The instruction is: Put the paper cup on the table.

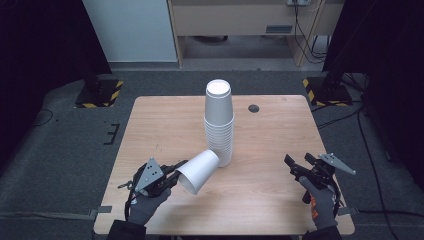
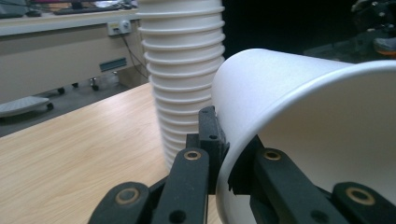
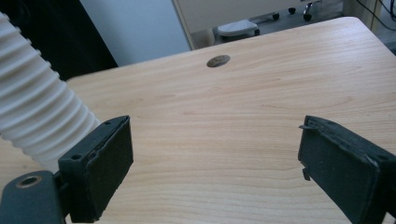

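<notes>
Left gripper [image 1: 176,169] was clamped on the rim of a single white paper cup [image 1: 199,171], tipped sideways just beside the cup stack [image 1: 219,125] on the tabletop [image 1: 270,150]. Right gripper [image 1: 299,165] idled open, empty. Next, likely: turn cup mouth-down, centre over stack, lower.

Cup [image 1: 199,170] in left gripper [image 2: 223,154]: matt white paper, smooth. Stack of cups [image 1: 219,125] just beyond it: same paper, ribbed rims. Table [image 1: 160,125]: light wood grain, smooth. Jaws: matt black plastic.
</notes>
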Tool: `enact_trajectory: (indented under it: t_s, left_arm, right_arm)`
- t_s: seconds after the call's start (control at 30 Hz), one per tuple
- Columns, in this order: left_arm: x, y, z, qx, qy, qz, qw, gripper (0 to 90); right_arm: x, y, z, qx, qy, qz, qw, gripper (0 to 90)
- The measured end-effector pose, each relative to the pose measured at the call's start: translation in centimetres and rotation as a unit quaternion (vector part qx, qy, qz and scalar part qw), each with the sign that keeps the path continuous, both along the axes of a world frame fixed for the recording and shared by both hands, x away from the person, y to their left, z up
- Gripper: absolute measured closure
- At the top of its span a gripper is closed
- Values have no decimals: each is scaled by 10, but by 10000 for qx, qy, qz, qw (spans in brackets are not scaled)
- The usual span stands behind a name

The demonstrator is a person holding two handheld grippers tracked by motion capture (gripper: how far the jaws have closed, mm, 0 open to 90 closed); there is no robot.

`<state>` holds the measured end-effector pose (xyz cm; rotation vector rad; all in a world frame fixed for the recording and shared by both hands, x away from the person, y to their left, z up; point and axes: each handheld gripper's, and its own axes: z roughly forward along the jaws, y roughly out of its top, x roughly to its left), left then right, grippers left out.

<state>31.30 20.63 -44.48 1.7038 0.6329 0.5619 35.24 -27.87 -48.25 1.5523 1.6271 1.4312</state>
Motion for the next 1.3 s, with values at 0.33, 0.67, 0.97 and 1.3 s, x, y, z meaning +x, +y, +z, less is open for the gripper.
enact_trajectory:
  t_s: [0.33,0.67,0.97,1.3]
  left_arm:
    - [1,27,-1,94,114,468,9988,861]
    - [0,62,2,216,267,1017,9942,863]
    - [2,97,7,280,548,1629,9847,863]
    - [5,117,7,481,1011,2034,9727,863]
  right_arm:
    - [6,6,-12,-1012,307,241,9941,97]
    - [8,6,-25,-1527,651,271,9858,99]
    - [10,5,-38,-1867,902,366,9776,94]
    - [12,9,-49,-2242,1116,530,9667,81]
